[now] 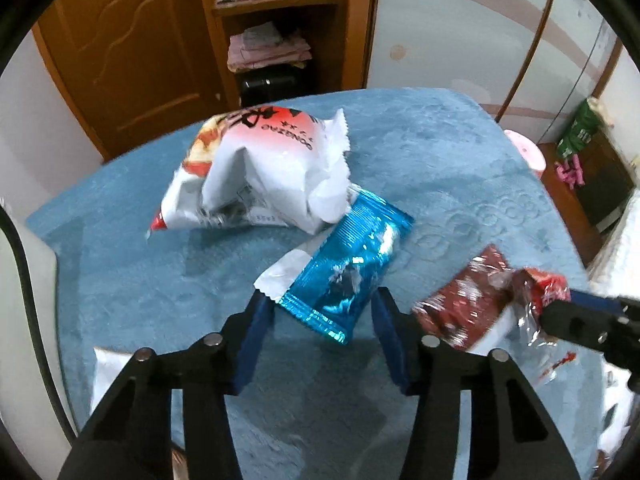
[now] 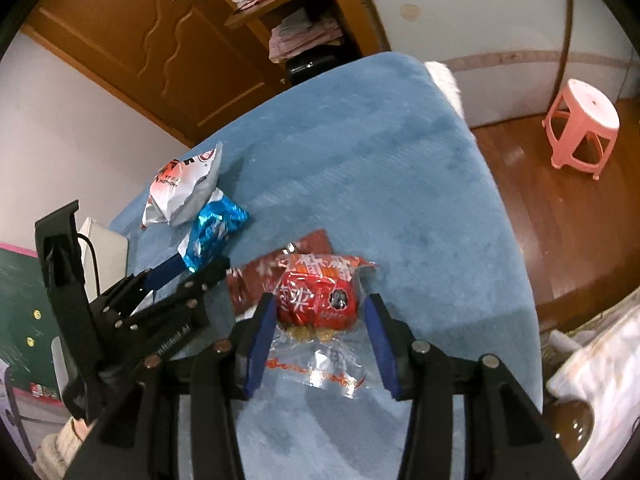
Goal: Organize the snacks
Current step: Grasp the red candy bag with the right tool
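Several snack packs lie on a blue plush cloth (image 1: 460,152). A shiny blue pack (image 1: 348,268) lies between the fingers of my open left gripper (image 1: 322,312), its near end between the blue pads. A white and red bag (image 1: 260,168) leans on its far end. A dark red pack (image 1: 464,304) lies to the right. My right gripper (image 2: 318,314) is open around a red and clear pack (image 2: 320,300). The same blue pack (image 2: 214,232), white bag (image 2: 180,188) and left gripper (image 2: 192,276) show in the right wrist view.
A brown door (image 1: 120,60) and a wooden shelf (image 1: 276,4) with folded pink cloth stand behind the table. A pink stool (image 2: 580,120) stands on the wood floor to the right. A white object (image 1: 108,372) lies at the near left.
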Available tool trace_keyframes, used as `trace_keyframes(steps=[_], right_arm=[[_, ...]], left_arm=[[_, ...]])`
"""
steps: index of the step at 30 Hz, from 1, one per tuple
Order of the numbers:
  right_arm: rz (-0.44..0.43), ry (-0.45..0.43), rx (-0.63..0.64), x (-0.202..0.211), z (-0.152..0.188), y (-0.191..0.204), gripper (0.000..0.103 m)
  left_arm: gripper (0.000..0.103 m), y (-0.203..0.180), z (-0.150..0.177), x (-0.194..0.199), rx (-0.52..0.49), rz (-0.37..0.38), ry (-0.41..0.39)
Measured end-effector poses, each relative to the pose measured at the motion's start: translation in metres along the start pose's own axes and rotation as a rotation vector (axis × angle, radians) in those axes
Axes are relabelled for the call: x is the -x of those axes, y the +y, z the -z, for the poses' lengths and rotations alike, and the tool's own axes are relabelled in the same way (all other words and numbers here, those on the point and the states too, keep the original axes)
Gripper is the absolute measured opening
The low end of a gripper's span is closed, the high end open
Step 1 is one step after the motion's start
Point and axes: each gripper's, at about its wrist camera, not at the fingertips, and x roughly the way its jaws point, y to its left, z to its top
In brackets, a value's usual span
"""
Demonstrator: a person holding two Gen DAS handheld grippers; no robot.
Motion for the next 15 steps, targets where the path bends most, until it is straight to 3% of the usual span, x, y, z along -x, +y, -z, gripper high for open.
trace_keyframes(steps=[5, 7, 8, 15], right_arm=[[-0.031, -0.023, -0.029, 0.012, 0.013, -0.009, 0.045], [-0.046, -0.027, -0.042, 0.016, 0.017, -0.013, 0.044], [-0.060, -0.025, -0.045, 0.016, 0.018, -0.014, 0.029], [-0.077, -0.023, -0.070, 0.021, 0.022, -0.021, 0.029]], left_arm=[[0.052, -0.006, 0.004, 0.020, 0.052, 0.141, 0.019], [0.065, -0.015, 0.004, 0.024, 0.021, 0.196, 0.033], [0.066, -0.022, 0.005, 0.026, -0.006, 0.208, 0.031], [0.066, -0.063, 0.009, 0.029, -0.187, 0.184, 0.005]])
